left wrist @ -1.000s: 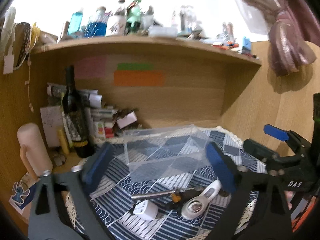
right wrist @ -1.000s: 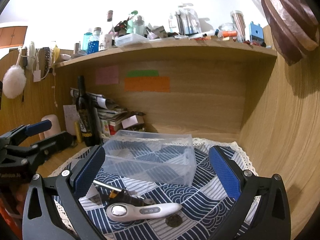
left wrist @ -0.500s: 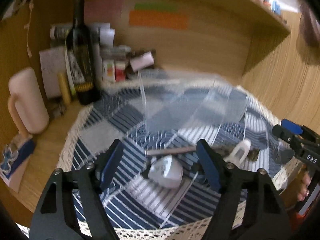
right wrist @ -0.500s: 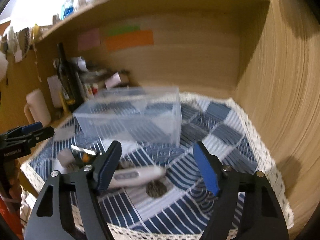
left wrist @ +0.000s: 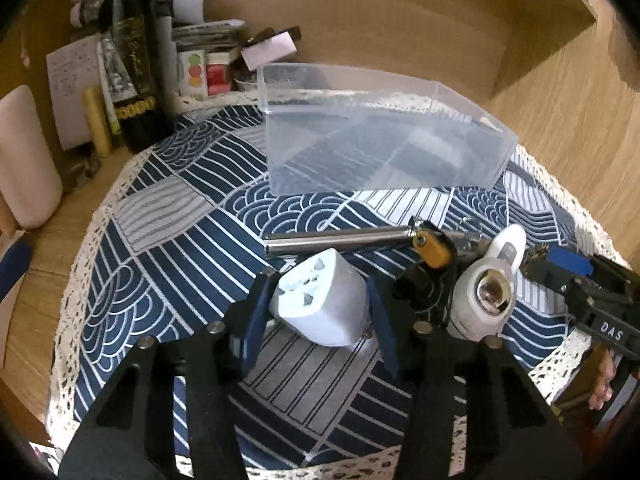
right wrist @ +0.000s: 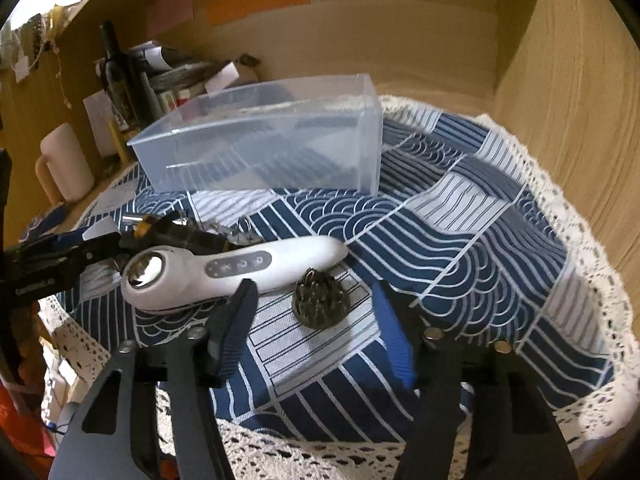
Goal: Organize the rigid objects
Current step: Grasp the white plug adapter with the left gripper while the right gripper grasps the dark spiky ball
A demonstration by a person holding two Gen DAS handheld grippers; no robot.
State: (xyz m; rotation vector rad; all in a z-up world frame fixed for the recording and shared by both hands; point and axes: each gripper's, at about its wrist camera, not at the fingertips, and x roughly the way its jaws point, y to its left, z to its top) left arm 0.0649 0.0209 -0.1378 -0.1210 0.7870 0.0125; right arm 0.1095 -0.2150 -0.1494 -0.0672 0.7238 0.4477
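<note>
A clear plastic bin [left wrist: 380, 136] stands empty on the blue patterned cloth [left wrist: 168, 248]; it also shows in the right wrist view [right wrist: 264, 140]. My left gripper [left wrist: 318, 292] straddles a white plug adapter [left wrist: 320, 304], its pads close to both sides. My right gripper [right wrist: 316, 304] is open around a dark spiked round piece [right wrist: 320, 300]. A white handheld device with a metal head [right wrist: 224, 272] lies left of it, also seen from the left wrist [left wrist: 490, 288]. A metal rod [left wrist: 340, 238] and a black-and-yellow tool [left wrist: 434, 250] lie between.
A dark wine bottle [left wrist: 136, 56], papers and small boxes [left wrist: 208, 68] crowd the back left. A pink mug [right wrist: 64, 164] stands at the left. Wooden walls [right wrist: 560, 120] close the back and right. The cloth has a lace edge [right wrist: 592, 280].
Both grippers dropped toward the cloth and narrowed. The left one now brackets the plug adapter; the right one brackets the spiked piece.
</note>
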